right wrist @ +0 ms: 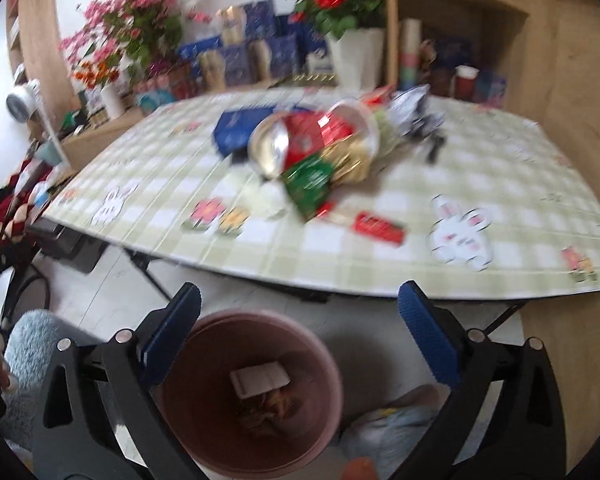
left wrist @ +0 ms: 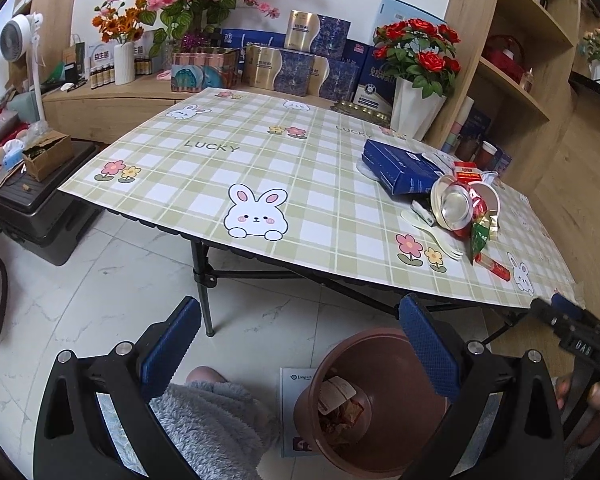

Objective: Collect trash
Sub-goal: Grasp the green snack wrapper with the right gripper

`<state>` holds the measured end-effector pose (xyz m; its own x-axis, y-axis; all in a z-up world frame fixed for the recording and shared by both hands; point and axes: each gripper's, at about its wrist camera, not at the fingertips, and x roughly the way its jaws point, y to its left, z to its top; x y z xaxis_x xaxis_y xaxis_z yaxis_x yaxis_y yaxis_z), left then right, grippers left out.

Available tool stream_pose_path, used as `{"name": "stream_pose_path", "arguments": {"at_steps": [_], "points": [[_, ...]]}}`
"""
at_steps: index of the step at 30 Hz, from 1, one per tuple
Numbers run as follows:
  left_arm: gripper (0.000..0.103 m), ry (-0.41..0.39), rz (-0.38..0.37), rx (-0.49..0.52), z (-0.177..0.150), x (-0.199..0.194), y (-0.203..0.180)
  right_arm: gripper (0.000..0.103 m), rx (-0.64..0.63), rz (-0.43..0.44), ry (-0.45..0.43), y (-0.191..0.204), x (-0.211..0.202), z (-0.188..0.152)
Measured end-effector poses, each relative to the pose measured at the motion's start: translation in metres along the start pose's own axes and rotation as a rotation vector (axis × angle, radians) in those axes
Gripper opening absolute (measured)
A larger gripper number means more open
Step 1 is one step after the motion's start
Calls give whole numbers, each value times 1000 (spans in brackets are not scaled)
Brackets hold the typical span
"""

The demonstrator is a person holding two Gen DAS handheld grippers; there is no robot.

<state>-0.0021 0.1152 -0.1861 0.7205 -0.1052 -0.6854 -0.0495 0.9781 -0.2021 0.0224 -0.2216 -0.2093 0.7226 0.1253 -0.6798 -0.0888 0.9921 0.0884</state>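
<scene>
A brown trash bin (left wrist: 380,408) stands on the floor below the table's near edge, with wrappers and a white packet inside; it also shows in the right wrist view (right wrist: 256,392). A pile of trash (left wrist: 456,200) lies on the checked tablecloth (left wrist: 220,168): a tipped noodle cup with foil lid, a blue box (left wrist: 400,164), a white plastic fork (left wrist: 436,236), red and green wrappers (right wrist: 312,184), a red packet (right wrist: 378,228). My left gripper (left wrist: 300,320) is open and empty above the floor. My right gripper (right wrist: 300,308) is open and empty above the bin; the view is blurred.
A white vase of red roses (left wrist: 416,108), blue gift boxes (left wrist: 300,64) and flowers stand behind the table. Wooden shelves (left wrist: 520,60) rise at the right. A black case with a carton (left wrist: 40,184) sits at the left. A leaflet (left wrist: 294,400) lies beside the bin.
</scene>
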Motion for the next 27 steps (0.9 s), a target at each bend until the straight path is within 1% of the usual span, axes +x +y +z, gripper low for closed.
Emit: {"name": "stream_pose_path", "arguments": {"at_steps": [1, 3, 9, 12, 16, 18, 20, 22, 24, 25, 27], "points": [[97, 3, -3, 6, 0, 1, -2, 97, 7, -22, -14, -5, -2, 3], [97, 11, -11, 24, 0, 3, -9, 97, 18, -33, -34, -13, -6, 6], [97, 27, -28, 88, 3, 9, -32, 97, 72, -7, -61, -32, -6, 7], [97, 33, -37, 110, 5, 14, -44, 97, 88, -1, -57, -38, -2, 3], [97, 45, -46, 131, 11, 23, -59, 97, 85, -42, -61, -48, 4, 1], [97, 50, -56, 137, 15, 27, -67, 97, 81, -24, -29, -54, 11, 1], [97, 52, -70, 140, 16, 31, -74, 97, 73, -51, -8, -59, 17, 3], [97, 49, -78, 143, 19, 35, -81, 97, 84, -39, 11, -63, 22, 5], [97, 48, -76, 148, 22, 40, -86, 97, 116, -28, 4, -68, 26, 8], [97, 48, -76, 148, 24, 42, -88, 97, 126, -39, -11, -68, 27, 11], [97, 44, -79, 146, 27, 45, -90, 97, 120, -42, -28, -66, 34, 17]]}}
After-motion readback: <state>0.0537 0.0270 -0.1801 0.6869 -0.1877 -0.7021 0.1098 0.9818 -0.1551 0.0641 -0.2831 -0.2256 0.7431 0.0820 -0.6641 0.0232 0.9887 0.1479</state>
